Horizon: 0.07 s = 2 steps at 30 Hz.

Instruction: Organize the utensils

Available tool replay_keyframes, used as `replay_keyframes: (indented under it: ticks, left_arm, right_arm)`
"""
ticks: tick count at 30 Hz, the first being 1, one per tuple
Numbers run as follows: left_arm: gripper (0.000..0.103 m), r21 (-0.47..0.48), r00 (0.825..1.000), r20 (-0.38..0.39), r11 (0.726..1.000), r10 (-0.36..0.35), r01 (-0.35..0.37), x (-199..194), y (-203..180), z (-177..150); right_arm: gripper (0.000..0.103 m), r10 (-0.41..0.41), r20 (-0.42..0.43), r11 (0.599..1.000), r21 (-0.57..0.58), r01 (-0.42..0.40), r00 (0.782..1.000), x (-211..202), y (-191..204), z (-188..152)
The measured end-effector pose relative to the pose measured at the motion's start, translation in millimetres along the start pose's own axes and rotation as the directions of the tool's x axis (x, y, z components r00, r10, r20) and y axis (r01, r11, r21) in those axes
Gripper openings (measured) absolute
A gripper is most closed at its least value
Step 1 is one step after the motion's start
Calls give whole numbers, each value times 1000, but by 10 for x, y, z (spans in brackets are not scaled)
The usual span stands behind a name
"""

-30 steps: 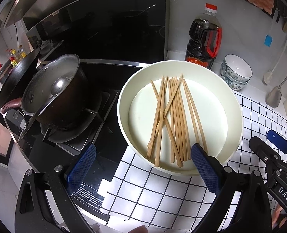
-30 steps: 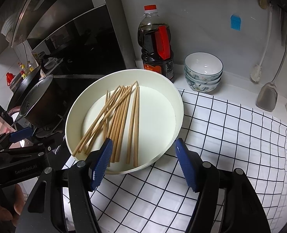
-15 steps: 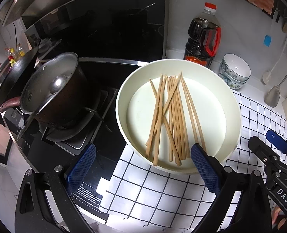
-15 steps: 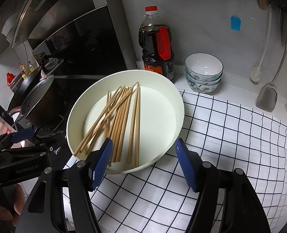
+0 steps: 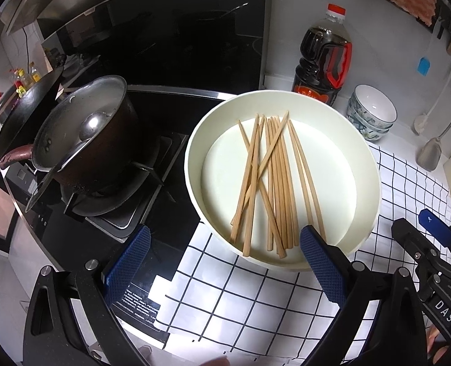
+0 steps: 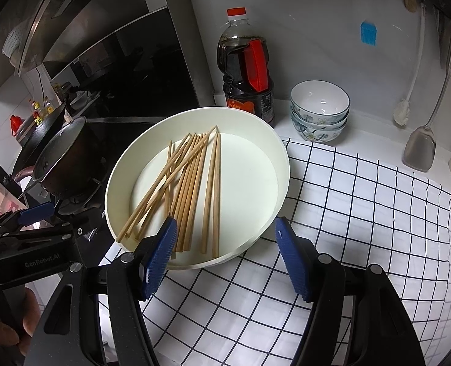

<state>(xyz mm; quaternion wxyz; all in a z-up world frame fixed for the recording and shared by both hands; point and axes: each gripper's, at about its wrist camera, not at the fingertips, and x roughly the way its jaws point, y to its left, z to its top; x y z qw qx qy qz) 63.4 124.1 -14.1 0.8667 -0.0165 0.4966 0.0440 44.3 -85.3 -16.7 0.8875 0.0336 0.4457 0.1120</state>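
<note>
- Far left on the stove, a wok (image 5: 24, 113) sits behind a pot (image 5: 85, 137) with a ladle in it.
- Left claw (image 5: 225, 262) – jaws wide apart, holding nothing – hangs near the dish's near-left rim.
- Middle: a white dish (image 6: 265, 140) rests half on the checked cloth (image 6: 347, 213), half over the stove edge; the chopsticks (image 6: 191, 183) lie loose inside, some crossed.
- Right claw (image 6: 225, 253) – jaws also wide, empty – hangs at the dish's near rim.
- Far on the table: a dark bottle (image 6: 246, 70), then stacked bowls (image 6: 320, 109).
- Far right, a brush (image 6: 408, 91) and a spatula (image 6: 420, 149) hang at the wall.
</note>
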Motion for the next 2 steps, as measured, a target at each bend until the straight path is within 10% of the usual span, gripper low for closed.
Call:
replay_keyframes:
  ticks: [2]
  left_arm:
    - [97,0,1000,-3,1000,5,-5,2,-2,-7]
  right_arm:
    - [64,1,0,1000,1,-1,1000,-2,-2,-4]
